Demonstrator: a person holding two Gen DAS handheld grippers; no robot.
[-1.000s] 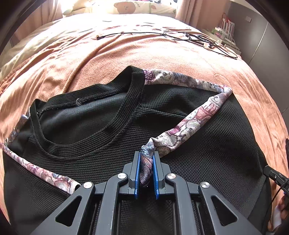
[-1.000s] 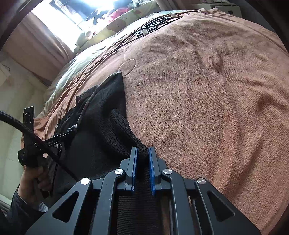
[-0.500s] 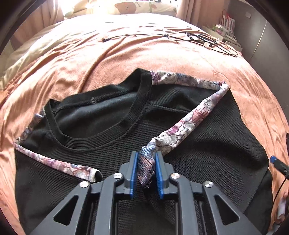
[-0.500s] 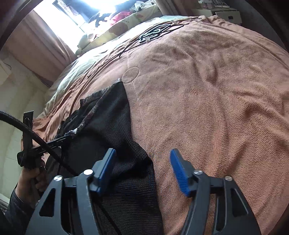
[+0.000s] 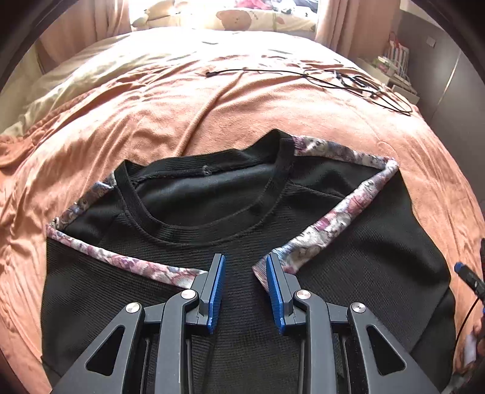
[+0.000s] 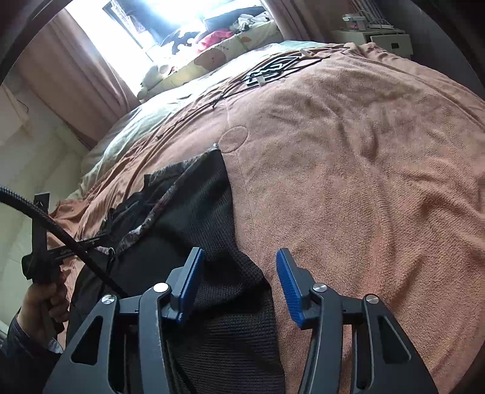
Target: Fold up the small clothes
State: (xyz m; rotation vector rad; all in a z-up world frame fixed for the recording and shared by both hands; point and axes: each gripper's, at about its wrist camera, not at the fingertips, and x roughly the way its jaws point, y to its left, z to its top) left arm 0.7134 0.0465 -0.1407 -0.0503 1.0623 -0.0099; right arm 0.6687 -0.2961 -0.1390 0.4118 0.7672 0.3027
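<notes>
A black knit shirt (image 5: 242, 212) lies face up on the bed, both floral sleeves folded in over the chest. My left gripper (image 5: 245, 288) hovers open above the chest, with nothing between its pads. The end of the right floral sleeve (image 5: 327, 224) rests beside its right pad, and the left floral sleeve (image 5: 127, 263) reaches its left finger. My right gripper (image 6: 239, 282) hangs over the shirt's side edge (image 6: 248, 272). Its jaws are closing. The black fabric lies below and between them, and the pads do not press on it.
An orange blanket (image 5: 212, 115) covers the bed. Black cables (image 5: 348, 81) lie across its far side. Pillows (image 5: 257, 18) and curtains stand at the head, and a nightstand (image 6: 382, 39) is beyond the bed. A person's hand (image 6: 42, 300) grips the left tool's handle.
The left gripper let go of the floral sleeve end and lifted away; the sleeve now lies on the chest. The right gripper released the shirt's edge, opened wide, then narrowed.
</notes>
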